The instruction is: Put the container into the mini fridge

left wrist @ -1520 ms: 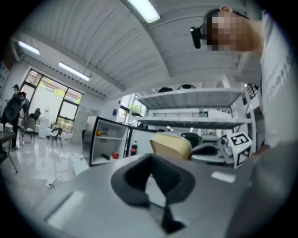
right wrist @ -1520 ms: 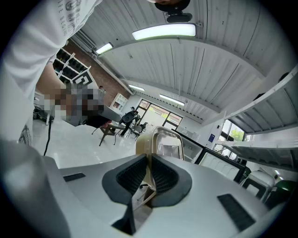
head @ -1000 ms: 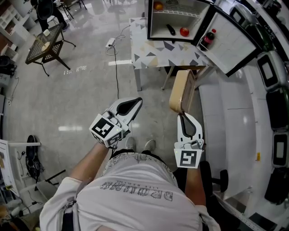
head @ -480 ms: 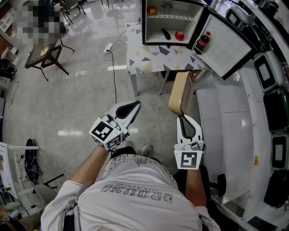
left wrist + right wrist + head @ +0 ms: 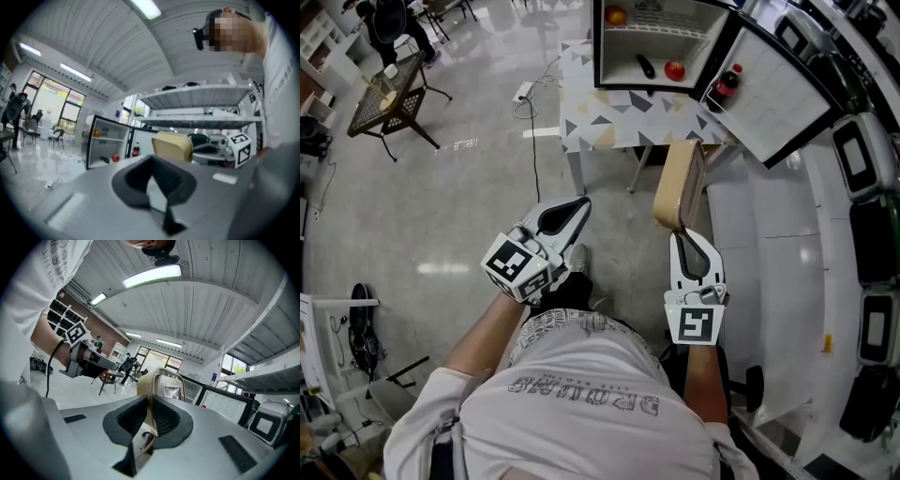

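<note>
The mini fridge (image 5: 661, 42) stands open on a patterned table (image 5: 619, 117) at the top of the head view. An orange, a red apple and a dark object lie inside, and a cola bottle (image 5: 727, 82) sits in its door. My right gripper (image 5: 682, 234) is shut on the rim of a beige container (image 5: 678, 183), held up in front of me. The container (image 5: 161, 383) rises between the right gripper's (image 5: 151, 416) pads. My left gripper (image 5: 577, 208) is shut with nothing in it, left of the container (image 5: 172, 145); its jaws (image 5: 157, 185) meet.
The fridge door (image 5: 778, 89) swings out to the right. White shelving with appliances (image 5: 862, 159) runs down the right side. A power strip and cable (image 5: 528, 89) lie on the floor left of the table. A dark mesh table (image 5: 389, 94) and a person stand far left.
The person has taken a step, one foot now forward under the left gripper. Both grippers keep their pose, and the container stays in the right one.
</note>
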`<state>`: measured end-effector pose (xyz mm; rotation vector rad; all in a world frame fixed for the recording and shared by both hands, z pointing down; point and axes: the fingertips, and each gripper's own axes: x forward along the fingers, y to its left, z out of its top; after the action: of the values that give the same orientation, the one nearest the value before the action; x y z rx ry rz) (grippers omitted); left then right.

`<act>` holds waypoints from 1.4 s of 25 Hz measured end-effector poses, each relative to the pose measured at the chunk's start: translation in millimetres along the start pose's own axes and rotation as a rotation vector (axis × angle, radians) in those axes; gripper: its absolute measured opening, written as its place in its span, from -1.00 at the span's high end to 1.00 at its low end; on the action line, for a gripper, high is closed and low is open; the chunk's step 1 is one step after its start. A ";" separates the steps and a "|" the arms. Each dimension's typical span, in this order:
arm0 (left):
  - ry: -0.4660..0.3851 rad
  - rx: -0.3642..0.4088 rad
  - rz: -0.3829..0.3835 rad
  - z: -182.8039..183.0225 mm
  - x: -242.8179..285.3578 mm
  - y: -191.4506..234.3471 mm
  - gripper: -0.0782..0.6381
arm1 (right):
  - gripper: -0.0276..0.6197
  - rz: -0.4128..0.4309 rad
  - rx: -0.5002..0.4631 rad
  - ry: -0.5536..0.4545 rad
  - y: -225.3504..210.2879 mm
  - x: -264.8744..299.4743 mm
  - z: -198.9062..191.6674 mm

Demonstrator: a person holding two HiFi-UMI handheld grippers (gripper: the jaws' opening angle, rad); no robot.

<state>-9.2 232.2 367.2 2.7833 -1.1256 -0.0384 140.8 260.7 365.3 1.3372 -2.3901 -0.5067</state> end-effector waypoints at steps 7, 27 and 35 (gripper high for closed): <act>0.005 -0.010 -0.002 -3.1 31.3 39.3 0.76 | 0.82 0.015 -0.030 0.020 -13.1 47.6 -12.0; 0.039 -0.043 -0.068 12.1 151.0 228.4 0.76 | 0.82 -0.023 -0.004 0.095 -83.7 254.1 -29.3; 0.027 -0.049 -0.113 27.5 189.8 289.3 0.76 | 0.82 -0.057 -0.007 0.128 -106.6 320.1 -29.6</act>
<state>-74.2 -108.3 385.3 2.7922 -0.9474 -0.0390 76.0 -71.2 382.8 1.3948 -2.2514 -0.4305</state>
